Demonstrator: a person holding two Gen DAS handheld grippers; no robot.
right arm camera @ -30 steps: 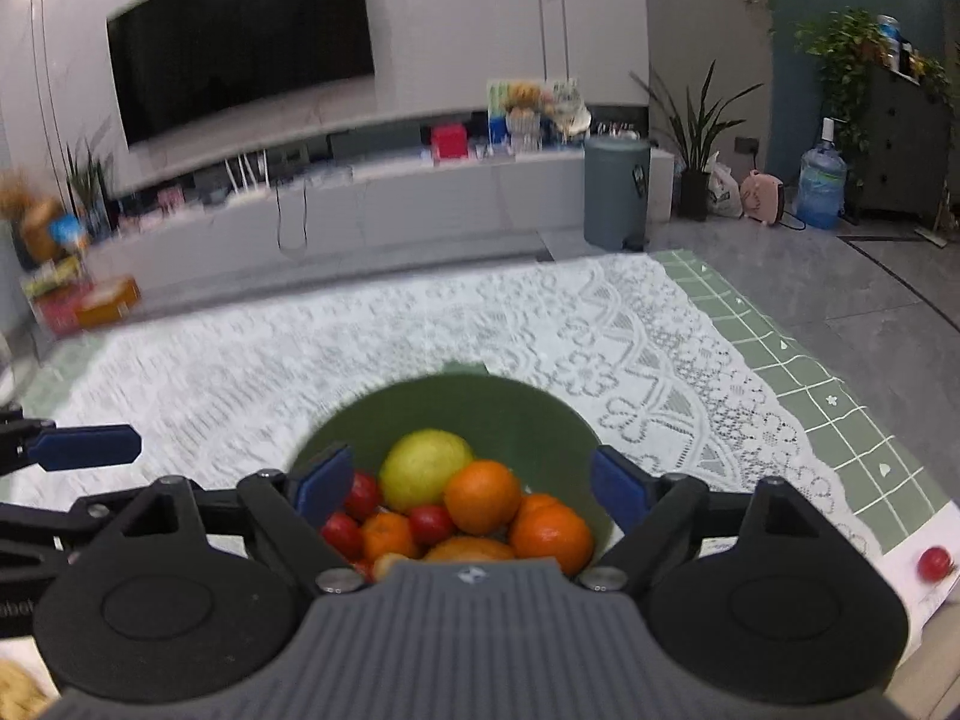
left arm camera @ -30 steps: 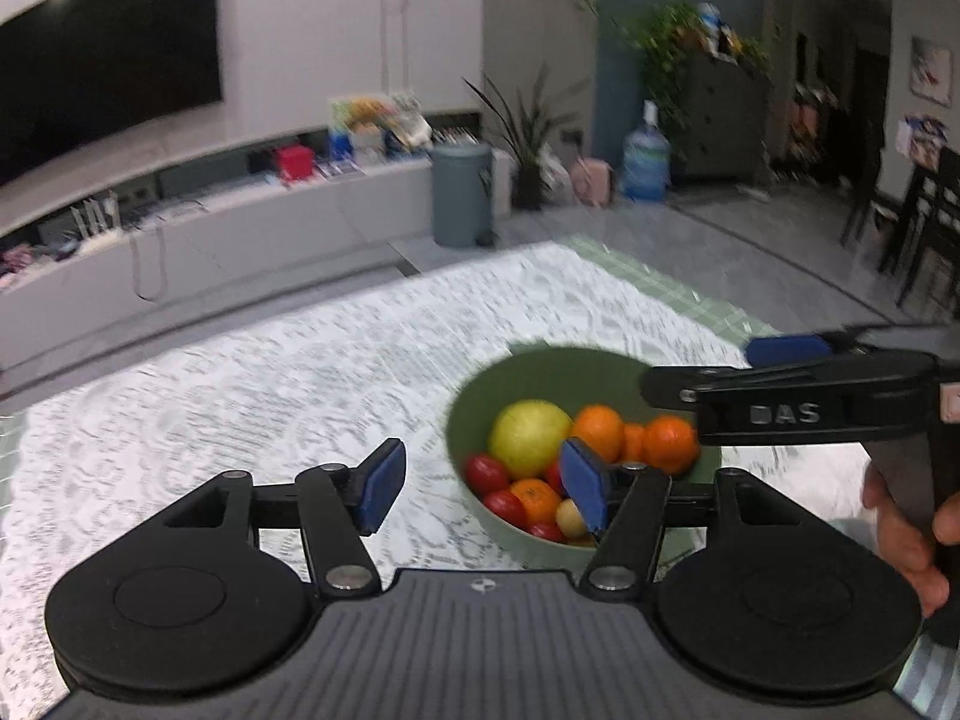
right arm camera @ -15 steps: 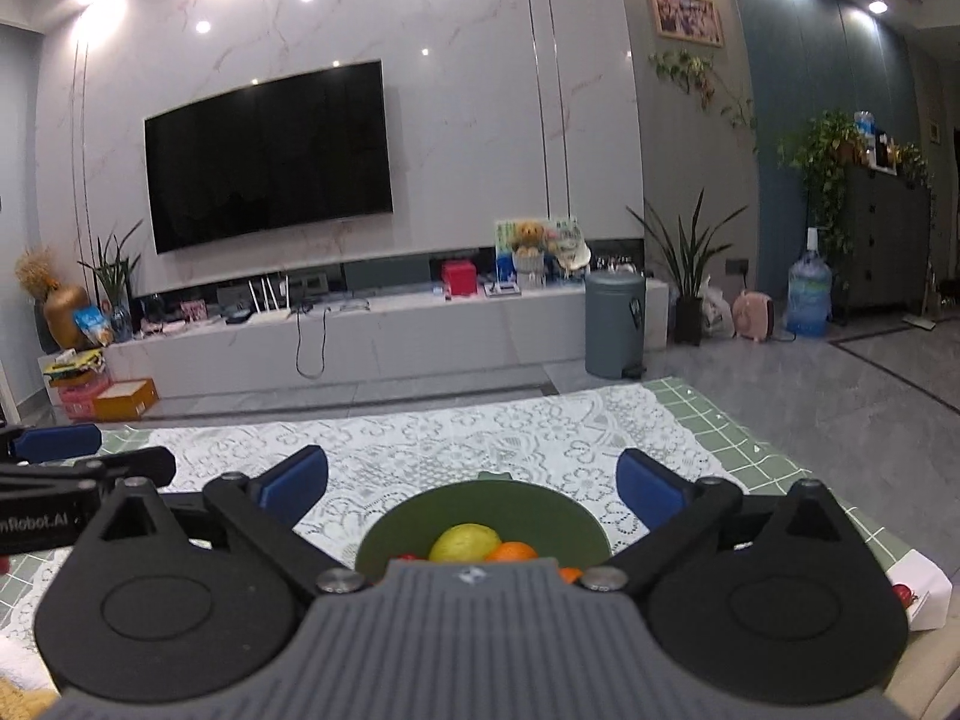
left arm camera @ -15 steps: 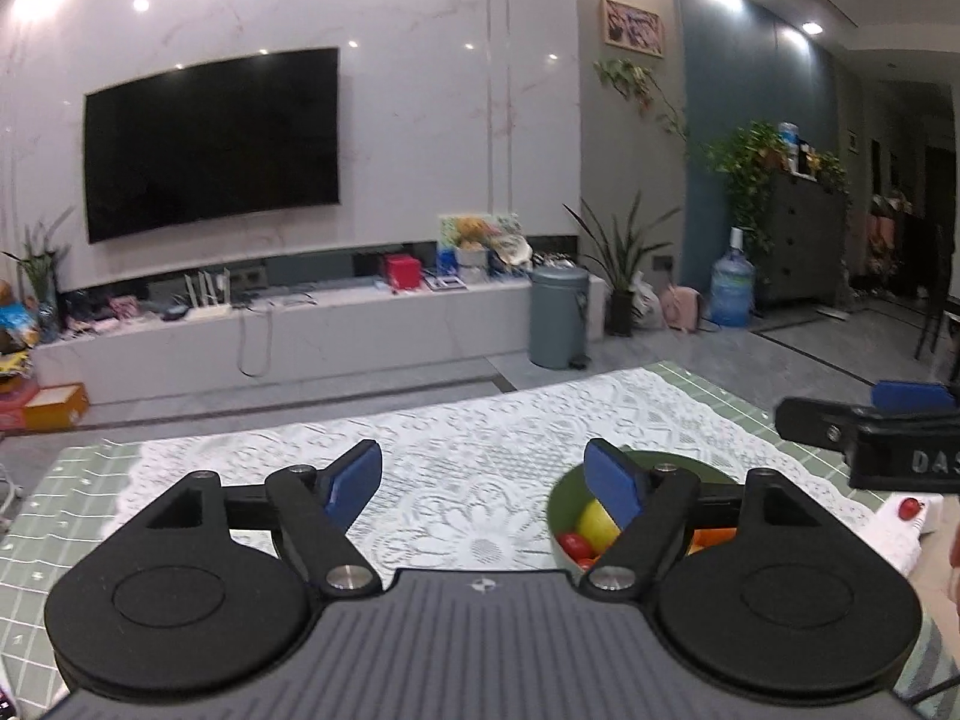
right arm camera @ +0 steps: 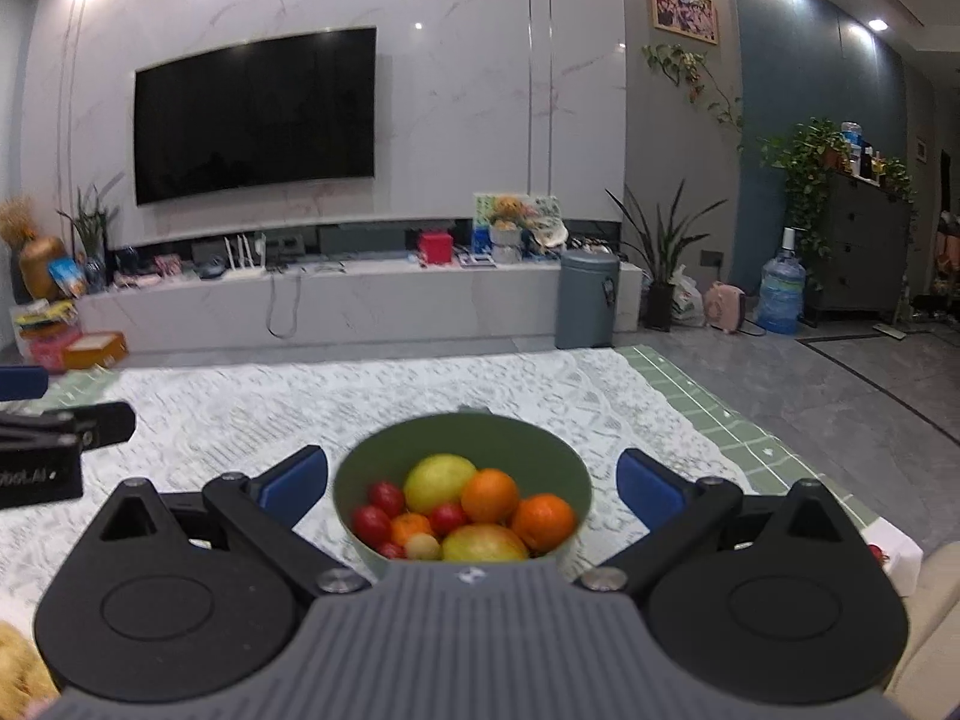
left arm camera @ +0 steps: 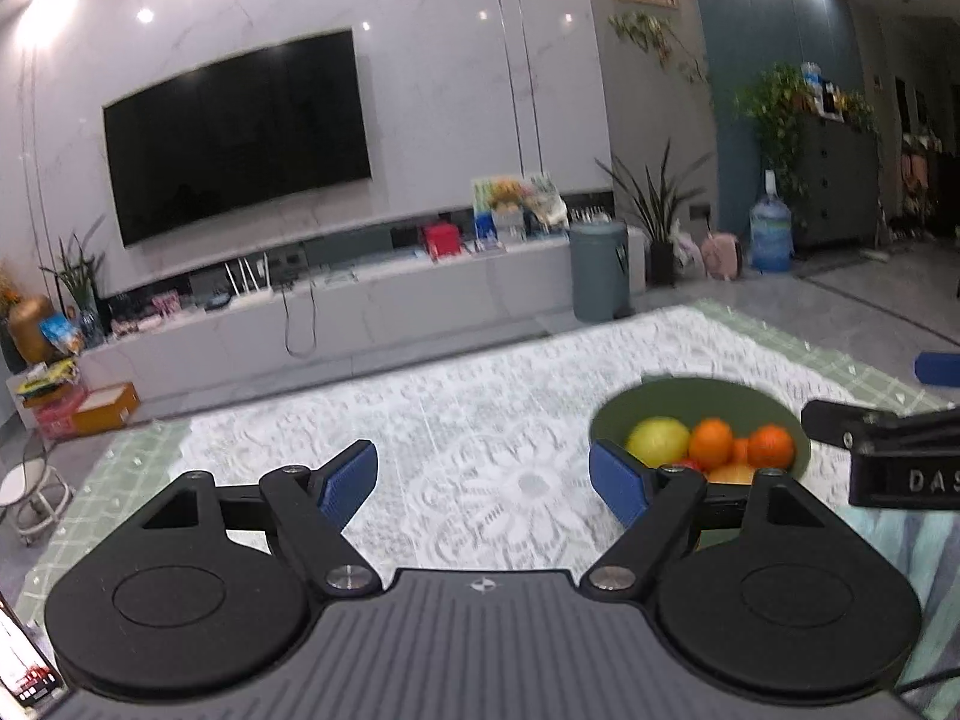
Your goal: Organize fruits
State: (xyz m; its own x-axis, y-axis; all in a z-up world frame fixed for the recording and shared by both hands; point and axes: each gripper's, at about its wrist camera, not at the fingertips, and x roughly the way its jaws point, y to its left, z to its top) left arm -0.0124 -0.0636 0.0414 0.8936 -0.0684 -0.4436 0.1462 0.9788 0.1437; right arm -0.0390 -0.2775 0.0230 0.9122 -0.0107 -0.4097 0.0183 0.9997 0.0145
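Observation:
A green bowl (right arm camera: 462, 438) stands on the lace tablecloth, filled with a yellow-green fruit (right arm camera: 438, 480), oranges (right arm camera: 489, 495), small red tomatoes (right arm camera: 372, 522) and a yellowish fruit at the front. My right gripper (right arm camera: 471, 468) is open just in front of the bowl, its blue pads on either side of it without touching. My left gripper (left arm camera: 483, 468) is left of the bowl (left arm camera: 696, 387) over bare cloth, its jaws opening with nothing between them. One black finger (left arm camera: 870, 426) of the right gripper shows at the right edge of the left wrist view.
The lace tablecloth (left arm camera: 480, 396) lies over a green checked mat. A white box (right arm camera: 900, 555) with a small red fruit on it sits at the table's right edge. Beyond the table are a TV wall, a low cabinet, a grey bin (right arm camera: 585, 300) and plants.
Both grippers have drawn back from over the bowl and their jaws have spread wider. The views tipped up toward the room, then slightly back down. The bowl now sits farther ahead.

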